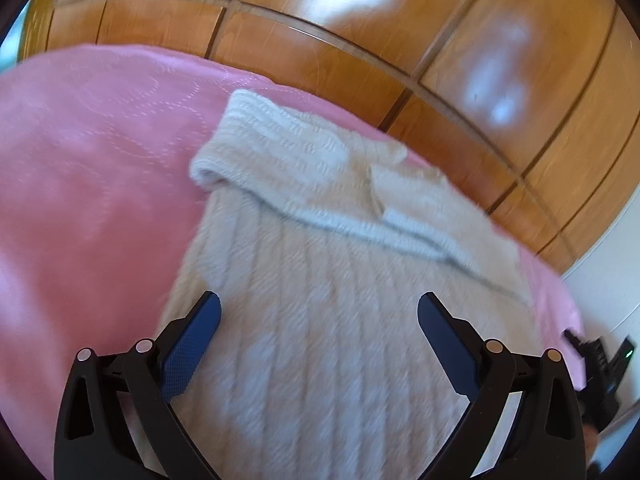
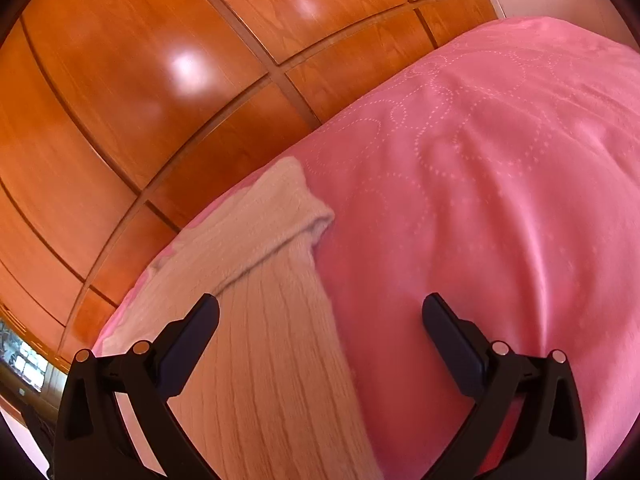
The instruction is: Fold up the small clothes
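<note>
Knitwear, a cream sweater, lies on the pink bedcover under and ahead of the left gripper, whose jaws stand wide with nothing between them. The right gripper gapes too (over the sweater's edge). I would pinch both near corners evenly and fold slowly.

Home bedroom, pink quilted bedspread, glossy wooden wardrobe doors

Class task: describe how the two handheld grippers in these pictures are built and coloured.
The left gripper has black plastic linkage arms with round silver pivot pins and blue textured fingers. The right gripper has the same black frame and silver pins; its fingers look dark.
</note>
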Demonstrator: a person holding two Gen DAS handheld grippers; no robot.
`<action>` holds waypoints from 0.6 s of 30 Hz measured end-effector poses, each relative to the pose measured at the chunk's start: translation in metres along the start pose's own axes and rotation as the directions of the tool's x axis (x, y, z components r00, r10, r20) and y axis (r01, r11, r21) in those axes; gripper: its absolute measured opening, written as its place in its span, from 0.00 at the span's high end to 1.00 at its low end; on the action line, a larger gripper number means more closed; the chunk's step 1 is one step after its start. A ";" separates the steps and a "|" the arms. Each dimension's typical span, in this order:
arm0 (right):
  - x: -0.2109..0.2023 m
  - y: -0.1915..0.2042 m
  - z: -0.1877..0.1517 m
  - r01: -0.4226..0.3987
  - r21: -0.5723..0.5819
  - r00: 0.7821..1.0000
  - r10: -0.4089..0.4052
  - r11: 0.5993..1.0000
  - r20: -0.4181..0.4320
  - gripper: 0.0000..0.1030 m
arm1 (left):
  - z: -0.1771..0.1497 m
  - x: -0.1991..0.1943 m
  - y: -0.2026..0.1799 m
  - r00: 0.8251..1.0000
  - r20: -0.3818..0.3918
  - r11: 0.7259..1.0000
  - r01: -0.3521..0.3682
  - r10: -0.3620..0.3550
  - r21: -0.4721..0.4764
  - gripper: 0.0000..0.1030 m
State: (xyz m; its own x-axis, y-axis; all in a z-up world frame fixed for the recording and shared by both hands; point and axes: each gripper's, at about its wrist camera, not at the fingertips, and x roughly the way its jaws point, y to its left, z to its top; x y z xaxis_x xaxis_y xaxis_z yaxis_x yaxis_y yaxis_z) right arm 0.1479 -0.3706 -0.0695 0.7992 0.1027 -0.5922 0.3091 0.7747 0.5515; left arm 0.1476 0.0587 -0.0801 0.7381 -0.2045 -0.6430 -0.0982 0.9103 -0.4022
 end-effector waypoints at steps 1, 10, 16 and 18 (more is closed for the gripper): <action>-0.001 -0.002 -0.001 -0.017 0.009 1.000 0.017 1.000 0.005 0.02 | -0.002 -0.002 0.000 1.000 -0.008 1.000 -0.009 0.009 0.022 0.05; -0.032 -0.018 -0.012 -0.178 -0.029 0.981 0.175 0.984 -0.087 0.25 | -0.015 -0.035 0.025 0.997 0.027 0.991 -0.078 0.076 0.109 0.05; -0.050 -0.043 -0.020 -0.261 0.064 0.953 0.267 0.963 -0.144 0.42 | -0.018 -0.053 0.061 0.998 0.035 0.999 -0.051 0.051 -0.007 0.05; -0.055 -0.046 -0.025 -0.279 0.064 0.944 0.286 0.958 -0.166 0.45 | -0.022 -0.061 0.061 0.999 0.023 0.999 -0.032 0.031 0.033 0.06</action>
State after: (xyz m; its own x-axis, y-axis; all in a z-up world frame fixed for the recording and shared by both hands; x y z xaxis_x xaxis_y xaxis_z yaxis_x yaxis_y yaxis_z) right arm 0.0770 -0.3965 -0.0771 0.7574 0.4220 -0.4983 0.1061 0.6735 0.7315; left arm 0.0821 0.1191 -0.0794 0.7496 -0.1678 -0.6403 -0.0999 0.9276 -0.3600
